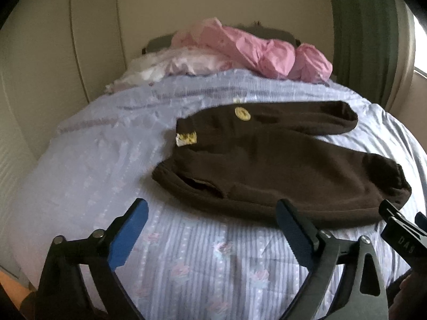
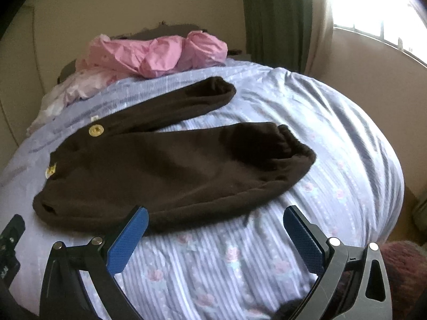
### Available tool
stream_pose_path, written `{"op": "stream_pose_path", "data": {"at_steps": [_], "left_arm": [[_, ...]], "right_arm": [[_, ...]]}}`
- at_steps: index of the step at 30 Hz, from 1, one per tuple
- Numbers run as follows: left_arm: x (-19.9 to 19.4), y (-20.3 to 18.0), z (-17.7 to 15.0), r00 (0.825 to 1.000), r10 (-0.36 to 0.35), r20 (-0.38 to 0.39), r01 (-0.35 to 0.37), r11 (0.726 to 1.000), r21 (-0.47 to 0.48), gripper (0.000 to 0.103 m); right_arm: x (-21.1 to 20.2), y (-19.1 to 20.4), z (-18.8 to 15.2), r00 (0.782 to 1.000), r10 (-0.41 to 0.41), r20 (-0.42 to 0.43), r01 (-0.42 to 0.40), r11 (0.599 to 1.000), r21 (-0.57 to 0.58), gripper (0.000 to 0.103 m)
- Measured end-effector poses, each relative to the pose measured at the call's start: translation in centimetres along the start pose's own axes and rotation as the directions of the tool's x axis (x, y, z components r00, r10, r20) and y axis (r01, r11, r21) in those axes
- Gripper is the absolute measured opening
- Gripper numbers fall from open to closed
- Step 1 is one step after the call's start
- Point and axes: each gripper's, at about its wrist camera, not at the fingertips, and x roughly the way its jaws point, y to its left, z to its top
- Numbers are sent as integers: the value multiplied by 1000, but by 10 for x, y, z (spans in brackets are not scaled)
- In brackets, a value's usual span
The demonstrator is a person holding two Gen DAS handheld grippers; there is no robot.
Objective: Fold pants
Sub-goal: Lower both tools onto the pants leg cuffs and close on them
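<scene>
Your pants (image 1: 272, 160) lie flat on the striped bedspread (image 1: 186, 261), spread open w/ both legs apart in a V; nothing looks folded yet, so by my read you're at the start. Long axis runs left-right across your front: waistband (image 1: 170, 176) end to your left, cuffs to your right. Near leg's cuff (image 2: 291, 149) sits fwd and right of center in the right wrist view; far leg (image 2: 181, 101) angles away toward the pink bedding (image 2: 160, 53) at the head of the bed. Left gripper (image 1: 216, 229) is spread wide, holding nothing, hovering just short of the pants' near edge, its right finger over the hem area, waistband corner ahead and slightly left. Right gripper (image 2: 216, 226) is also wide and empty; its left finger (image 2: 128, 237) overlaps the near edge of the cloth in the view, though I can't tell if it touches. So each tool has its own end: left is nearer the waist, right nearer the cuffs. Likely first fold is leg onto leg, across the short axis, away from or toward you. Watch the thick fleece: probably bunches if you pinch only the top layer.
</scene>
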Motion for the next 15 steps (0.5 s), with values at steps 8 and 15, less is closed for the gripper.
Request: {"op": "stream_pose_path", "data": {"at_steps": [8,15], "left_arm": [[62,5,1,980,-92,-179,58,981,-185,83],[94,-8,4,978,-51,-201,23,990,-137,78]], "right_arm": [[43,-3,4,992,24,-127,-7,992,128,89],[77,-3,10,985,-40,-166,73,978,196,80]]}}
